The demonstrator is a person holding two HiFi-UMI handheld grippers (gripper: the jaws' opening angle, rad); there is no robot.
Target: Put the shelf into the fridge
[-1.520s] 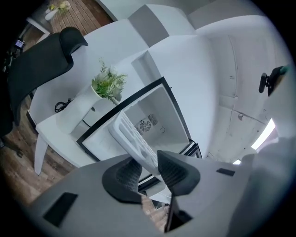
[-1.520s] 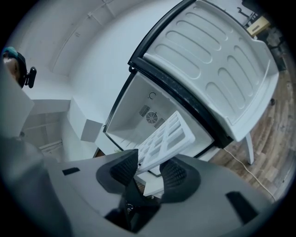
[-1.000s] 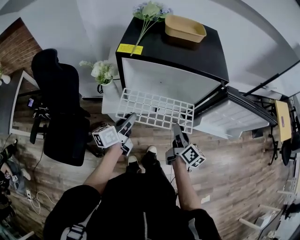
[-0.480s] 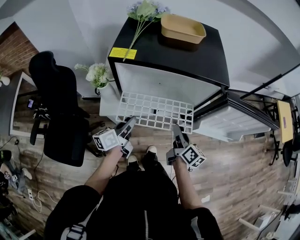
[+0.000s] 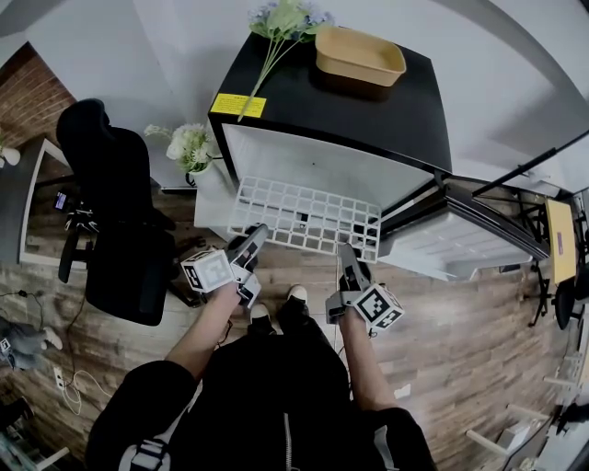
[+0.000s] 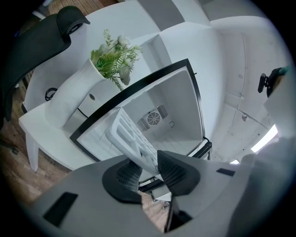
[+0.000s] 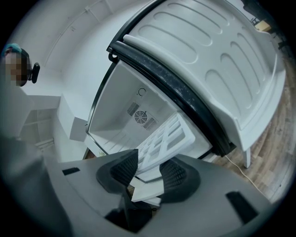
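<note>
The fridge (image 5: 368, 101) in front of you is a small black one with its door (image 5: 460, 235) swung wide to your right; its white cavity shows a round vent (image 6: 151, 119) on the back wall. On its black top sit a tan tray (image 5: 359, 55) and a pale flower stem (image 5: 290, 20) lying beside it. To the left of the fridge, a white vase (image 5: 189, 143) holding white blooms and green leaves stands on a white bench (image 5: 213, 198), with a black chair (image 5: 115, 202) farther left on the wood floor (image 5: 460, 368). The shelf (image 5: 304, 218) is a white plastic grid of small square openings with a thicker rim, held roughly level in the air right at the fridge's open mouth; its far edge is at the opening, and you cannot tell from here whether it has crossed inside. Your left gripper (image 5: 258, 232) has its fingers (image 6: 178, 173) clamped on the near left part of the shelf's rim, and your right gripper (image 5: 345, 250) is likewise clamped on the near right part. Both forearms reach forward and slightly apart, with the marker cubes facing up.
</note>
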